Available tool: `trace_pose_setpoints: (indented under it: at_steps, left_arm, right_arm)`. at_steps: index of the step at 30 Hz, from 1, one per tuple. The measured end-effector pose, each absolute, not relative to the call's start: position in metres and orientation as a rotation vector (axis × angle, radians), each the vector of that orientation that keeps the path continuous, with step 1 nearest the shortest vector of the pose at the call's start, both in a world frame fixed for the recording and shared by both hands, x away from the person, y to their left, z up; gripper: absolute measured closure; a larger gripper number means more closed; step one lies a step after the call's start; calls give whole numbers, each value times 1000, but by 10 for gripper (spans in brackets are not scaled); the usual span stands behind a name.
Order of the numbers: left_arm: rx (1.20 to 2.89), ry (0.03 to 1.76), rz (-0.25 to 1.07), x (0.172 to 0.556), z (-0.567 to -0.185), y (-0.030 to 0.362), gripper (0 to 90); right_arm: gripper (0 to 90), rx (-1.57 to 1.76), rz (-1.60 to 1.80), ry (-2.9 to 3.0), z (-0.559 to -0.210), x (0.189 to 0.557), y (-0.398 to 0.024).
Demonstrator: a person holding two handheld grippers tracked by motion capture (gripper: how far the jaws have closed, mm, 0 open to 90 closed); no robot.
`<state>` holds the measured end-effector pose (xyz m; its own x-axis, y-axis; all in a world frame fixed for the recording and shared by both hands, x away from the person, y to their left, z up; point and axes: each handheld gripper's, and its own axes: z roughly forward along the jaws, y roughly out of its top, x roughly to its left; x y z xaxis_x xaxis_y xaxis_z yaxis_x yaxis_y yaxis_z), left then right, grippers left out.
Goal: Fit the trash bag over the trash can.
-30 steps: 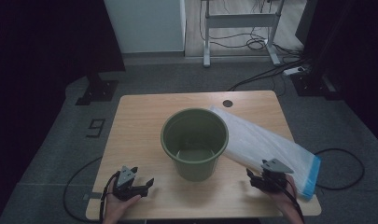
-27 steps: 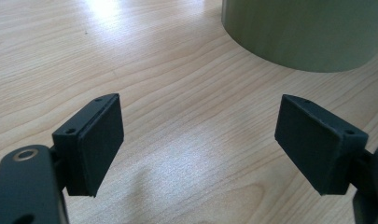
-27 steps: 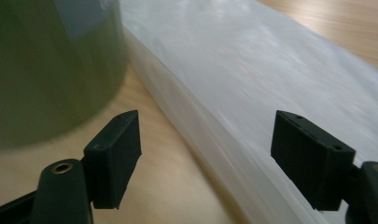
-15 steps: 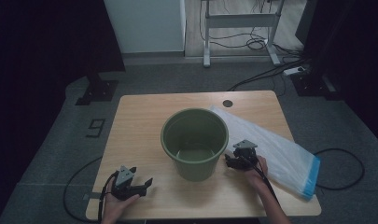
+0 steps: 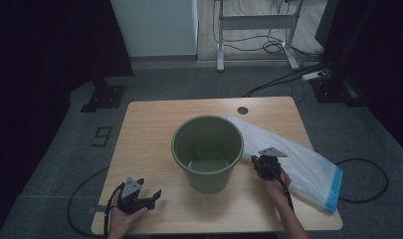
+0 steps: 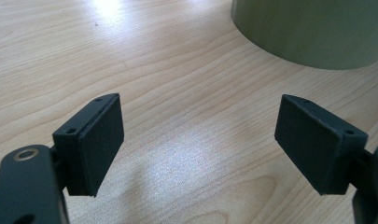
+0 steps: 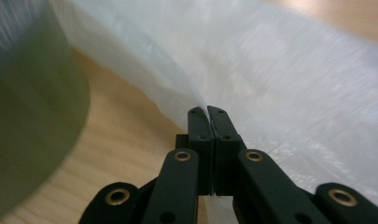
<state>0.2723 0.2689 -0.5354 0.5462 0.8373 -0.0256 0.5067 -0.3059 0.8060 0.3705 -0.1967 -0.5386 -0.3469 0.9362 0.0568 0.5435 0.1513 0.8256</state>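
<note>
Right claw pinches the bag's edge beside the bucket.
On the desk (image 5: 154, 119) lies the bag (image 5: 308, 164), its near edge just right of the green bucket (image 5: 207, 152). The right claw (image 7: 207, 111) has just closed and grips that edge. The left claw (image 6: 198, 140) is wide open, holding nothing, low over bare wood at the desk's near left.

In the right gripper view, the right gripper (image 7: 208, 111) rises from the bottom centre, its black jaws having just closed, pinching the edge of a clear plastic bag (image 7: 289, 70) that spreads across the upper and right frame; a blurred green bucket (image 7: 28, 121) fills the left side, on a wooden table (image 7: 126, 149)
</note>
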Motion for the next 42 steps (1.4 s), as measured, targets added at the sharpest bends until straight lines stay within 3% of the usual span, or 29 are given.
trace_pose_setpoints:
  at_steps: [16,42]
  left_arm:
    - [1982,1101,518,273,-538,269,157]
    - [1987,1110,517,275,-540,270,157]
  right_arm:
    - [889,1358,1487,1515,-460,332,-232]
    - [889,1171,1662,1324,-361,292,-253]
